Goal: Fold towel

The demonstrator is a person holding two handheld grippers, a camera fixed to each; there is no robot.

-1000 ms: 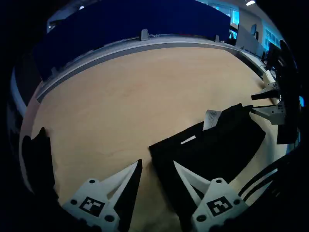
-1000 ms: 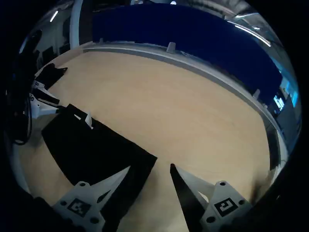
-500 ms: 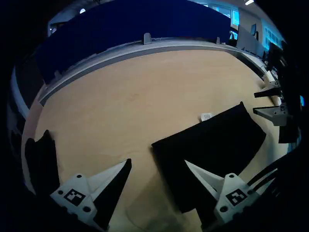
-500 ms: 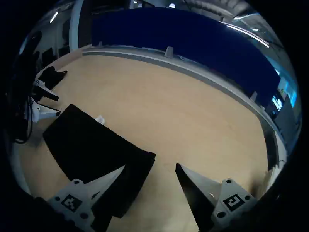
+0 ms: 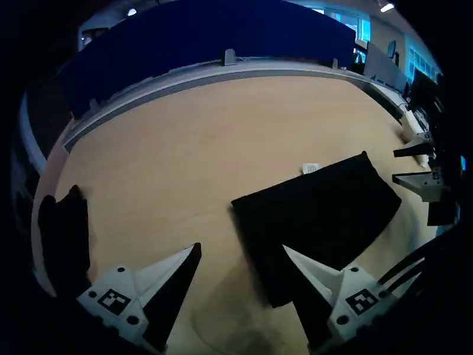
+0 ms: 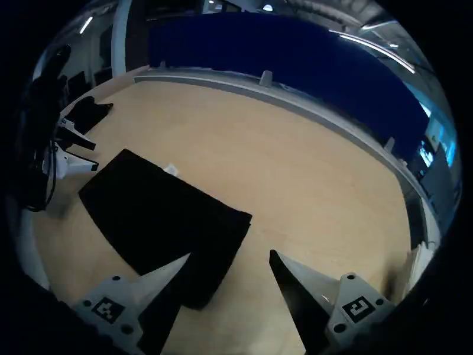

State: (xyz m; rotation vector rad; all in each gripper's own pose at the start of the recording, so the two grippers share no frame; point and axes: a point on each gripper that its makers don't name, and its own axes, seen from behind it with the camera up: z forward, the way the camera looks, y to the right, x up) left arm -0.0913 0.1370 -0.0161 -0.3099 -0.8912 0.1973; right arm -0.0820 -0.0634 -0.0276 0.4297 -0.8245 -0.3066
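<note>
A black towel (image 5: pixel 316 219) lies folded flat on the wooden table (image 5: pixel 195 148), a small white tag (image 5: pixel 310 168) poking out at its far edge. In the left gripper view my left gripper (image 5: pixel 239 269) stands open just in front of the towel's near left corner, nothing between its fingers. The right gripper (image 5: pixel 417 165) shows at the far right, open, beside the towel's right end. In the right gripper view the towel (image 6: pixel 162 222) and its tag (image 6: pixel 171 170) lie left of centre. My right gripper (image 6: pixel 230 272) is open above the towel's near corner. The left gripper (image 6: pixel 80 154) is open at the far left.
A second dark cloth (image 5: pixel 65 236) lies at the table's left edge; it shows as a dark cloth (image 6: pixel 88 112) far left in the right gripper view. A blue partition (image 5: pixel 207 35) with a grey rail backs the table. Bare wood stretches beyond the towel.
One second ago each gripper held a corner of the towel. Both have let go and opened wider, and the towel has settled flat with its tag lying down. Both grippers have drawn back slightly.
</note>
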